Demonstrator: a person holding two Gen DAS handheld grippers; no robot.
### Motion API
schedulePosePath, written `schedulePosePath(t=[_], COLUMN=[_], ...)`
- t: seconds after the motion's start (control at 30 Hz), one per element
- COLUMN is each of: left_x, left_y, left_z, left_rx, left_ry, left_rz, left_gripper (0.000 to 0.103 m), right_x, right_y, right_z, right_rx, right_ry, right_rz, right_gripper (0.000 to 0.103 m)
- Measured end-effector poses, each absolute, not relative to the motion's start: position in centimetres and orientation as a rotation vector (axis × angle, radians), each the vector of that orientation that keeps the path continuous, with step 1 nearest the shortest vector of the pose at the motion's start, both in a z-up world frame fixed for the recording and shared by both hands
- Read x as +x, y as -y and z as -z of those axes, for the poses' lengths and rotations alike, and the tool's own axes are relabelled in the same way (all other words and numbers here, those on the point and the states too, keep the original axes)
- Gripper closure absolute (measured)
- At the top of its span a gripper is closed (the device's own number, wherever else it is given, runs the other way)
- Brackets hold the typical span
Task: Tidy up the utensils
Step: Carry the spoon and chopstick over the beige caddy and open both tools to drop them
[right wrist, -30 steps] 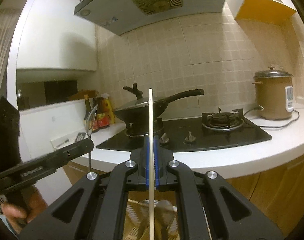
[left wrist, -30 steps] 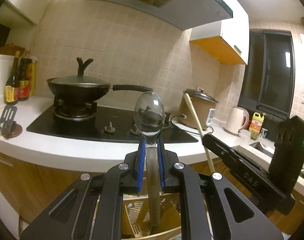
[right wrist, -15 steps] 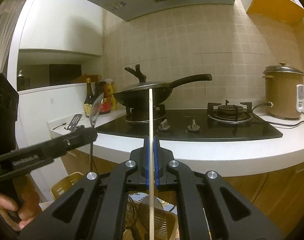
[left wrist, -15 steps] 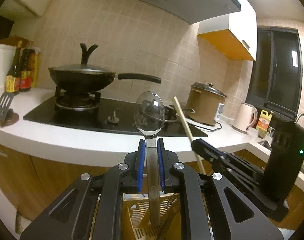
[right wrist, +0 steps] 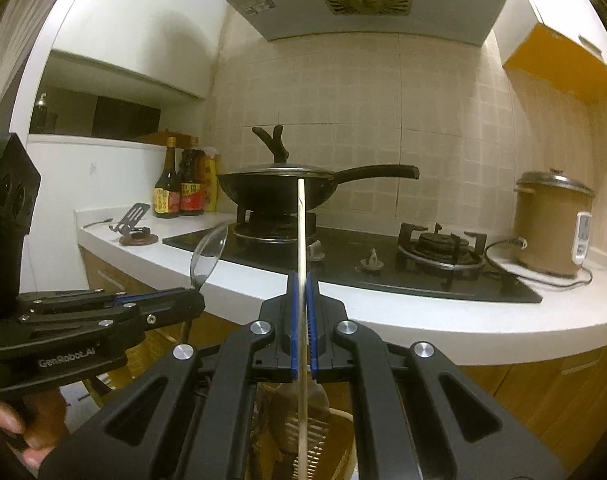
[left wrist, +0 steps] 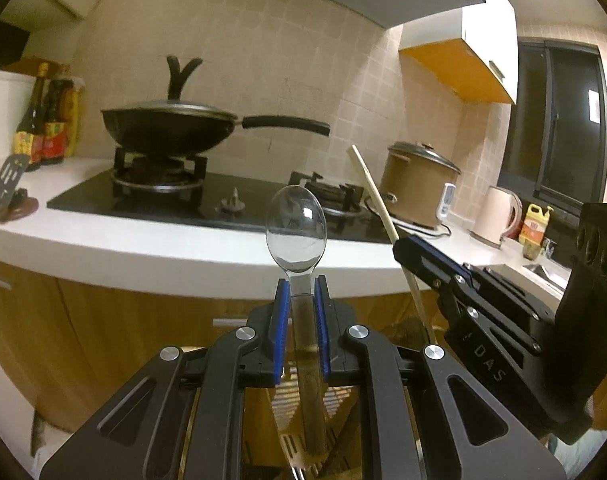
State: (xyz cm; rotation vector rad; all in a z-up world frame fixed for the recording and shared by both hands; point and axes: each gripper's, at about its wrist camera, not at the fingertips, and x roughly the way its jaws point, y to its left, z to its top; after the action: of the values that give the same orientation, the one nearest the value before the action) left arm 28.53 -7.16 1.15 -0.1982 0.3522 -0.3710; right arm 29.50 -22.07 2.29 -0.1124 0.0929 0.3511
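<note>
Left wrist view: the spoon (left wrist: 296,236) stands upright, bowl at twelve o'clock, its metal handle clamped between the blue pads of the left gripper (left wrist: 302,294). The handle's lower end hangs over a slotted utensil basket (left wrist: 291,412) at six o'clock. At two o'clock the right gripper (left wrist: 413,254) grips a pale chopstick (left wrist: 373,194) that leans slightly left. Right wrist view: that chopstick (right wrist: 301,240) runs straight up between the pinched pads of the right gripper (right wrist: 302,292), its lower end over the basket (right wrist: 315,440). At nine o'clock the left gripper (right wrist: 183,302) carries the spoon (right wrist: 207,254), seen edge-on. Beyond, the white counter (right wrist: 443,320) holds a black hob (right wrist: 383,268), a lidded wok (right wrist: 279,188) at twelve o'clock, a rice cooker (right wrist: 551,228) at three o'clock and sauce bottles (right wrist: 181,188) at ten o'clock.
</note>
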Motion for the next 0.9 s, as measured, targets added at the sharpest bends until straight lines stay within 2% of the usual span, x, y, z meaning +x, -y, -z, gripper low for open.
schedulePosePath(t=[0.2,0.27,0.4,0.47,0.6,0.67,0.77,0.9], left_x=[28.3,28.3,27.9,27.6,28.0,29.3,32.0,33.4], left_y=[6.6,6.4,5.6,5.0,4.8,5.2,6.1,7.2], left_z=[-0.7,-0.6,-1.2,-2.0,-3.9,-4.5,-4.4,-4.1], left_rx=[-0.207,-0.211,-0.244,-0.27,-0.328,-0.354,-0.413,-0.434], left_ry=[-0.382,-0.399,-0.384,-0.372,-0.367,-0.401,-0.481,-0.502], left_rz=[0.381,0.388,0.374,0.385,0.485,0.566,0.672,0.703], left_gripper=[0.089,0.081,0.076,0.066,0.064,0.052,0.052,0.052], right_x=[28.8,28.5,27.5,27.2,26.4,26.2,25.9,25.7], right_y=[21.2,21.4,21.7,21.6,21.4,21.3,21.0,20.7], right_z=[-1.4,-1.3,-1.1,-1.0,-0.5,-0.5,-0.4,-0.2], right_rx=[-0.223,-0.228,-0.227,-0.235,-0.25,-0.246,-0.262,-0.291], right_ry=[-0.051,-0.041,-0.01,-0.004,0.019,0.028,0.038,0.039], right_rz=[-0.342,-0.342,-0.345,-0.352,-0.345,-0.345,-0.346,-0.347], right_gripper=[0.101,0.101,0.101,0.101,0.101,0.1,0.101,0.101])
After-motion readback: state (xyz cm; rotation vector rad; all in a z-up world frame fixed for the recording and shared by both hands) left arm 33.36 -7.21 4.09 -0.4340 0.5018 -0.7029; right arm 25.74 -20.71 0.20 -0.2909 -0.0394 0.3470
